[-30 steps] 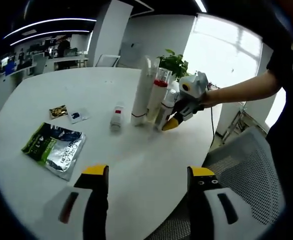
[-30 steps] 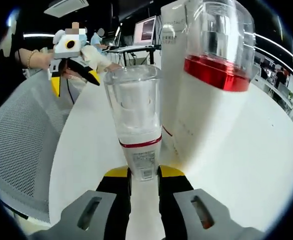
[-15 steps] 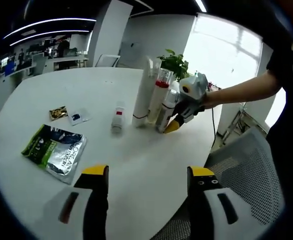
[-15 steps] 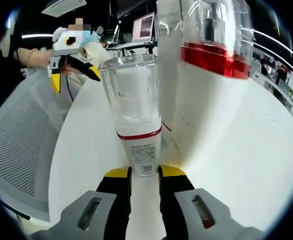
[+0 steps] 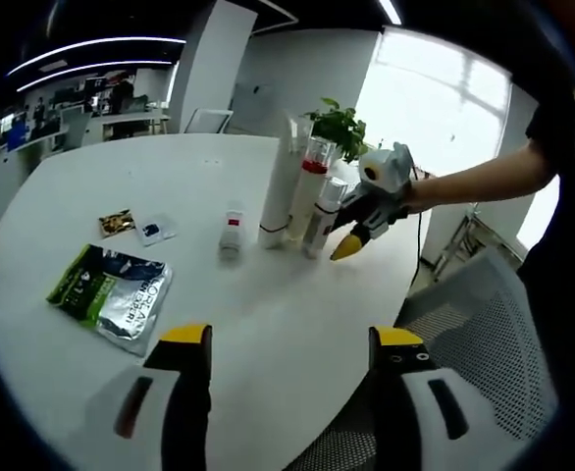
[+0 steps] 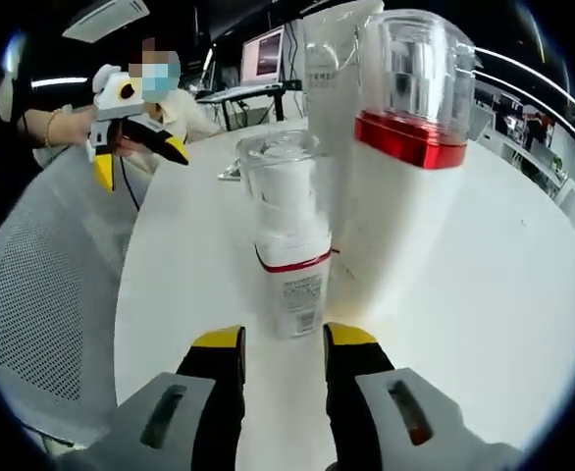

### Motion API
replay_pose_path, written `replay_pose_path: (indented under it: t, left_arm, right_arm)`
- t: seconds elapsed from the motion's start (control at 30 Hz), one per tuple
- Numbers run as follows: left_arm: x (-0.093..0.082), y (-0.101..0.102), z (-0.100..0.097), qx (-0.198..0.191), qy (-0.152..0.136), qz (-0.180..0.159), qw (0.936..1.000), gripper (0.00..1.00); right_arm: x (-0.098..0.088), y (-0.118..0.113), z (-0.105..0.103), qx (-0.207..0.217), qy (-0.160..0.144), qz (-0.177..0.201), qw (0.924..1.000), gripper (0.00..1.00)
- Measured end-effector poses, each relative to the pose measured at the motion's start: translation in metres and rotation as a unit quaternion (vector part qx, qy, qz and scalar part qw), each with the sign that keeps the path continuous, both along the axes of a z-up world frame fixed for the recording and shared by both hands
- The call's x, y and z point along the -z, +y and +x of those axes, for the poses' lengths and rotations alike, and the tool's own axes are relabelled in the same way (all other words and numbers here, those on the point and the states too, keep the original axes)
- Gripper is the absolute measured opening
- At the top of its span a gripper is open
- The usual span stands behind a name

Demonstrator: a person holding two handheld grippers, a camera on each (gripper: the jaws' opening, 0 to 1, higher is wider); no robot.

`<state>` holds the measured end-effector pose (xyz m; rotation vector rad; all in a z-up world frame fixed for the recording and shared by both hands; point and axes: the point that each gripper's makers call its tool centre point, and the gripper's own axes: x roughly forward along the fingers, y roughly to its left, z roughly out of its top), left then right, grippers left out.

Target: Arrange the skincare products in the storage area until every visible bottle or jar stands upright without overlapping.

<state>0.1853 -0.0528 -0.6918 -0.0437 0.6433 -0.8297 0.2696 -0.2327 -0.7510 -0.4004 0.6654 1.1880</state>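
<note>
Three clear-capped cylindrical bottles [image 6: 289, 245] stand upright, right tongs [image 6: 282, 343] seemingly parted.

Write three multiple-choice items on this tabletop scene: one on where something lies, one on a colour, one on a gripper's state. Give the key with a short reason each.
1. Where does the green pouch lie on the white table?
A. Flat, apart from the bottles
B. Leaning on the tall tube
C. On the mesh chair

2. What colour is the band under the clear cap of the larger pump bottle?
A. Blue
B. Red
C. Green

3. How does the right gripper stand toward the small capped bottle?
A. Clamped on it
B. Open, bottle free in front
C. Lifting it

Key: A, it lies flat, apart from the upright group; B, the band is red; B, the jaws stand apart, short of the bottle.
</note>
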Motion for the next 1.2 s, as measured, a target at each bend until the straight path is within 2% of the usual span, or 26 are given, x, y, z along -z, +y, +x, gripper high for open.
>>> replay_pose_path:
  t: [0.33, 0.57, 0.77, 0.83, 0.9, 1.13, 1.17, 1.2]
  left_arm:
    - [-0.005, 0.013, -0.012, 0.001, 0.015, 0.003, 0.9999, 0.65]
    - [-0.013, 0.021, -0.021, 0.007, 0.022, -0.007, 0.9997, 0.69]
    - [-0.028, 0.023, -0.025, 0.012, 0.014, -0.019, 0.9997, 0.73]
    - [-0.03, 0.026, -0.025, 0.01, 0.016, -0.022, 0.9996, 0.75]
    - [-0.033, 0.028, -0.027, 0.01, 0.013, -0.023, 0.9996, 0.77]
    - [-0.043, 0.034, -0.028, 0.0, 0.005, -0.032, 0.9995, 0.82]
    - [-0.045, 0.034, -0.028, -0.001, 0.004, -0.032, 0.9995, 0.83]
    - [-0.045, 0.035, -0.029, -0.001, 0.004, -0.033, 0.9995, 0.83]
  right_arm:
    - [-0.008, -0.001, -0.023, 0.039, -0.004, -0.003, 0.9992, 0.41]
    - [-0.018, 0.008, -0.046, 0.075, -0.007, 0.016, 0.997, 0.51]
    - [-0.029, 0.016, -0.064, 0.102, -0.008, 0.032, 0.9942, 0.57]
    - [-0.026, 0.014, -0.068, 0.12, 0.004, 0.034, 0.9922, 0.59]
    - [-0.028, 0.014, -0.071, 0.132, 0.0, 0.032, 0.9908, 0.64]
    - [-0.048, 0.024, -0.08, 0.16, -0.005, 0.059, 0.9853, 0.71]
    - [-0.058, 0.029, -0.085, 0.167, -0.003, 0.067, 0.9837, 0.73]
    - [-0.06, 0.03, -0.085, 0.17, -0.002, 0.072, 0.9829, 0.74]
